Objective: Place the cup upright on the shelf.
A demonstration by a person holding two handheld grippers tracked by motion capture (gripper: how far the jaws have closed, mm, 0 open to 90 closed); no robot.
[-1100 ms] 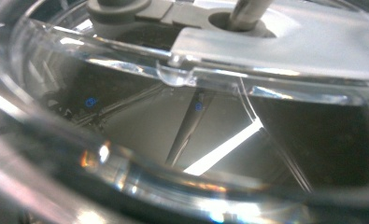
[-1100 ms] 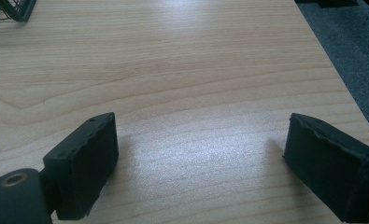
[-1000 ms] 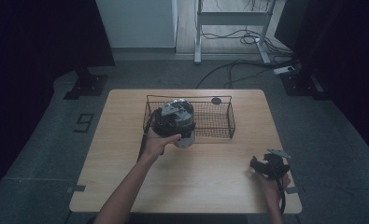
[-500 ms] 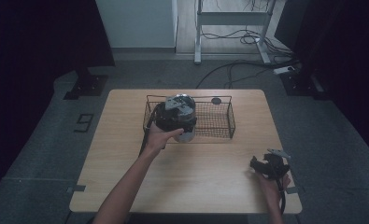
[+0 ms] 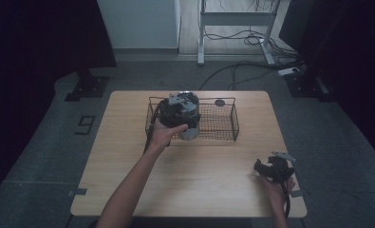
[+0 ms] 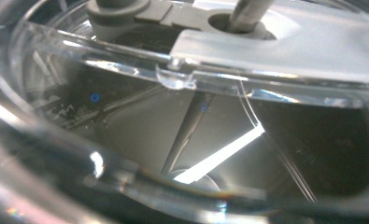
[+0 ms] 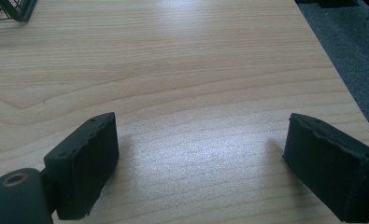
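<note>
A clear round container (image 5: 191, 130) with a grey lid part hangs at the left end of a black wire basket (image 5: 234, 119) on the wooden table (image 5: 199, 185). My left gripper (image 5: 178, 114) sits on top of it, shut on it, with the hand behind. In the left gripper view the container's clear wall (image 6: 173, 140) and grey lid (image 6: 285, 42) are pressed close to the lens, hiding the jaws. My right gripper (image 5: 267, 169) rests at the table's front right, jaws wide open (image 7: 201, 154) with bare wood between them.
A small dark round thing (image 5: 219, 102) lies on the table behind the basket. The basket's corner (image 7: 9, 11) is far off in the right gripper view. The table's right edge and grey floor (image 7: 350, 56) are close to the right gripper. Desk legs and cables (image 5: 251, 38) stand beyond the table.
The left hand has carried the container a little away from the person, further over the basket's left end. The right gripper has stayed where it was.
</note>
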